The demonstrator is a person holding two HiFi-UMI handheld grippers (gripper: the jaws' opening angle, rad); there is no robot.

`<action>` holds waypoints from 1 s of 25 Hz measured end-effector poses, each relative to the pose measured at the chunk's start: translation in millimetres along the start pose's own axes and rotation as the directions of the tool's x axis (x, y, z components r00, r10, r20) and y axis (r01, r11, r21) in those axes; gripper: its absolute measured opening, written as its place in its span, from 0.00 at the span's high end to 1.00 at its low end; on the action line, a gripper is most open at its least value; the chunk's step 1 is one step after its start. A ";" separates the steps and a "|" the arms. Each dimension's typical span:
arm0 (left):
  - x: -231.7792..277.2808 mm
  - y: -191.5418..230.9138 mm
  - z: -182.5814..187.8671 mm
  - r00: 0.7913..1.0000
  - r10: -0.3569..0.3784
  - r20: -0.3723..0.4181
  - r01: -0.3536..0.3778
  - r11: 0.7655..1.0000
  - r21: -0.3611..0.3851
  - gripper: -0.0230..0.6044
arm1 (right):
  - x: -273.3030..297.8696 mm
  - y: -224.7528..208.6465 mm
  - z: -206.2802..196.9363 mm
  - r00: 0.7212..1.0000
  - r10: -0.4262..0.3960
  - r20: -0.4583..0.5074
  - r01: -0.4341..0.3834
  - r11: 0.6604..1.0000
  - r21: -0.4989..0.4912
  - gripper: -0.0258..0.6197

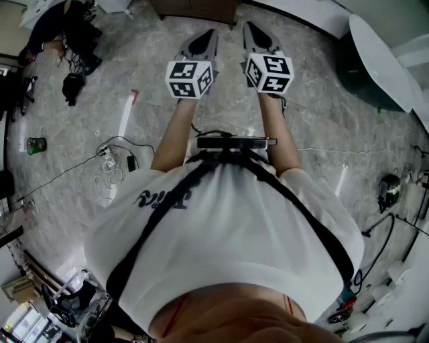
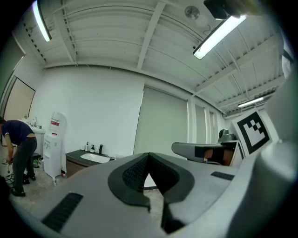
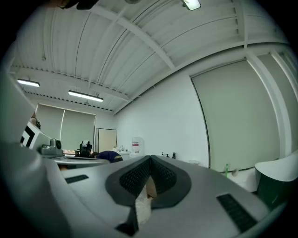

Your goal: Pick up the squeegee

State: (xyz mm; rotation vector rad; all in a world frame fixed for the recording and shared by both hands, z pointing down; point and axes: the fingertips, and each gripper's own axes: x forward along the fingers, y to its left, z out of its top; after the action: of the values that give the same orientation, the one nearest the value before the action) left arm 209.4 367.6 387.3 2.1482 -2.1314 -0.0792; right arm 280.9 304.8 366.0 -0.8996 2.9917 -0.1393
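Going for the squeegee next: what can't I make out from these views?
Squeegee: in no view.
Floor directly below: head view, hidden by the person's white shirt.
Cabinet: head view, cut off by the top edge.
Green item by the blind: right gripper view, too small to name.
Floor ahead: gripper views, blocked by the shut left gripper and right gripper.

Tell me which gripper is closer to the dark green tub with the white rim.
Right. The tub stands to the right of the right gripper; the left gripper is on the other side, farther off.
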 end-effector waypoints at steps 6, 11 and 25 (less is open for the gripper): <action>-9.5 24.4 2.6 1.000 0.003 0.000 -0.003 1.000 -0.010 0.94 | 13.9 21.5 -1.6 1.000 0.004 0.000 -0.004 1.000 0.003 0.95; -24.3 53.3 3.5 1.000 0.019 0.001 -0.019 1.000 -0.022 0.94 | 32.5 43.5 -4.4 1.000 0.006 -0.006 -0.006 1.000 0.012 0.95; -49.2 117.5 -23.4 0.993 0.120 -0.024 -0.122 0.985 -0.124 0.94 | 74.4 85.2 -39.8 0.993 0.067 -0.100 -0.062 0.997 0.055 0.95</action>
State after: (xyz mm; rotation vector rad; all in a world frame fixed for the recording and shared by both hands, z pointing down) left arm 94.9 417.2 422.2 1.9409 -2.1800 -0.1788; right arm 170.4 337.8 398.9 -0.8135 3.0903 -0.2676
